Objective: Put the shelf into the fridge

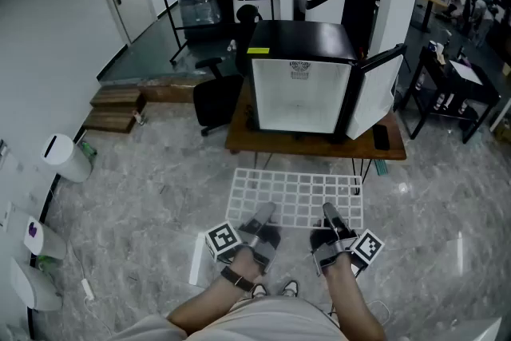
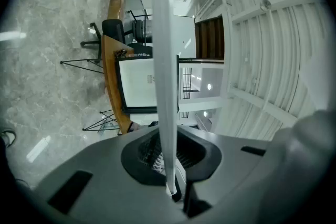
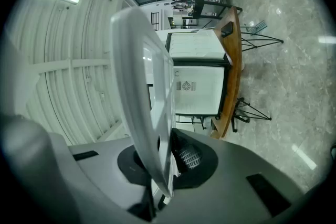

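Observation:
I hold a white wire-grid shelf [image 1: 295, 196] flat in front of me, above the floor. My left gripper [image 1: 262, 213] is shut on its near edge at the left, and my right gripper [image 1: 329, 213] is shut on the near edge at the right. In the left gripper view the shelf [image 2: 165, 76] runs edge-on between the jaws; the right gripper view shows the shelf [image 3: 144, 97] the same way. Ahead, the small black fridge [image 1: 299, 76] stands on a wooden table [image 1: 311, 146] with its door [image 1: 375, 92] swung open to the right, showing a white interior.
A black office chair [image 1: 215, 96] stands left of the table. A phone-like black object [image 1: 381, 136] lies on the table's right end. Wooden steps [image 1: 116, 108] sit at the left, a black desk [image 1: 451, 88] at the right, white fixtures [image 1: 64, 157] along the left wall.

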The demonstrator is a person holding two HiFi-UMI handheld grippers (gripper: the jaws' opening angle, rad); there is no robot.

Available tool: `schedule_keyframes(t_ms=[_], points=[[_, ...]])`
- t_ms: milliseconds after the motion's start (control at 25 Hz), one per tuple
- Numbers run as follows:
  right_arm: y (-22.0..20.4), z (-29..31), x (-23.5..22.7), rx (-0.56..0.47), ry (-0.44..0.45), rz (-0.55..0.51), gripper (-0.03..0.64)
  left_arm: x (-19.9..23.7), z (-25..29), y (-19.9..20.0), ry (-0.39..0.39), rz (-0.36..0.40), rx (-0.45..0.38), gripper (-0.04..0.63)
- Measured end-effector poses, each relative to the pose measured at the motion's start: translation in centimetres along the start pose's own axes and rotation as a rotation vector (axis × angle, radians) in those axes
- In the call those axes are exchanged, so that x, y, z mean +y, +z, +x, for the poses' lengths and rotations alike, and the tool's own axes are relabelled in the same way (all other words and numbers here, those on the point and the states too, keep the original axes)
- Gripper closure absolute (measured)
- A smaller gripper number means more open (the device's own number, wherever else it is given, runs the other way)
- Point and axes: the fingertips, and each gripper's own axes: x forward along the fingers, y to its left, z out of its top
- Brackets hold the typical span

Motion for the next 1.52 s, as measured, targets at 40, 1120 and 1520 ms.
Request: schedule_keyframes(t_ms=[40, 1120, 1520], points=[[0.0, -0.1, 0.0, 0.001, -0.001, -0.002, 0.571, 0.0, -0.1, -0.1, 0.003, 0.000, -0.001, 0.568], [2.8, 0.8, -1.2, 0.042, 0.004, 0.012, 0.571, 1.0, 2.1, -1.0, 0.013, -0.008, -0.025, 0.568], [5.0, 4.5, -1.4, 0.078, 0.012, 0.018, 0.571, 2.1, 5.1, 1.0, 0.049, 0.008, -0.066, 0.568]])
